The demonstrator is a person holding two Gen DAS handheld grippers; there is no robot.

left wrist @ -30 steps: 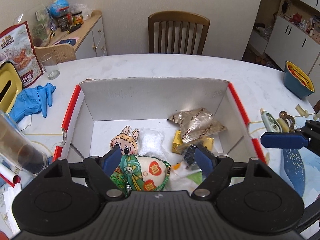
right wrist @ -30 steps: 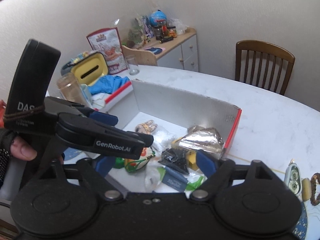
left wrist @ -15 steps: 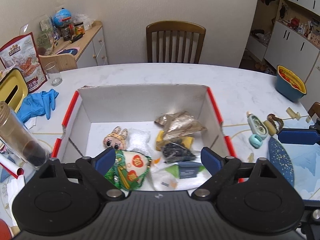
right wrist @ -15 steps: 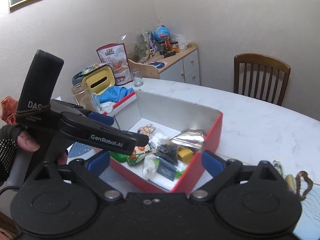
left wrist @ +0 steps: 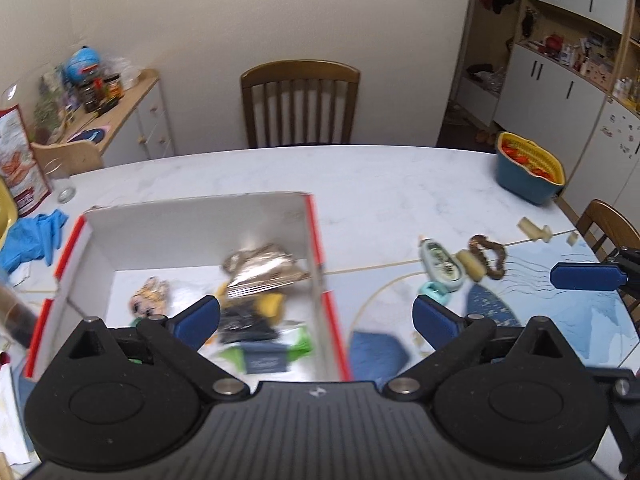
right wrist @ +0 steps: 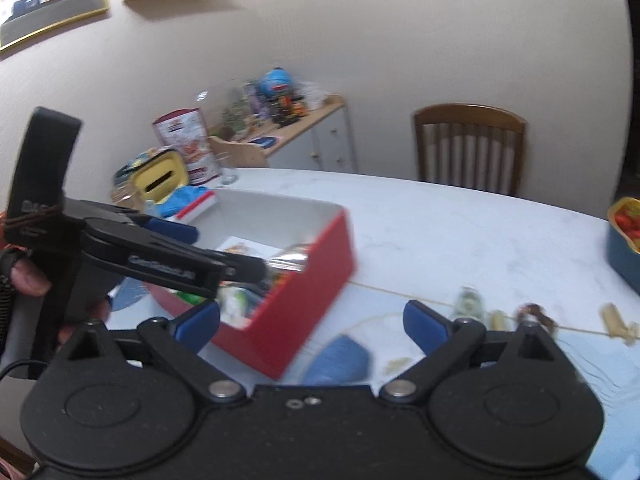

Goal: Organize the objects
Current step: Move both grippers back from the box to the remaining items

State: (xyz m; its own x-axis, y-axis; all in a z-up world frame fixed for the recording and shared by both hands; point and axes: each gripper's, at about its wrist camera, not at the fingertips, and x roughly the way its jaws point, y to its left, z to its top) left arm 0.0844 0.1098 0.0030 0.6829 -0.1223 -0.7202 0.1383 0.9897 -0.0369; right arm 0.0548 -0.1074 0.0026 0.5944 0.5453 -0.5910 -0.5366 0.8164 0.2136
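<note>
A box sits left on the table; small items lie right; a chair stands far.

The white marble-look table top is smooth with a faint sheen. On it sits a cardboard box, matt white inside and red outside (its far top edge looks roughly torn). Inside lies a crinkled silver foil packet, glossy and creased. The crumpled blue rubbery gloves look soft. The brown slatted chair is varnished wood. Both grippers have matt black plastic bodies, the left gripper and the right gripper, with blue pads.
</note>
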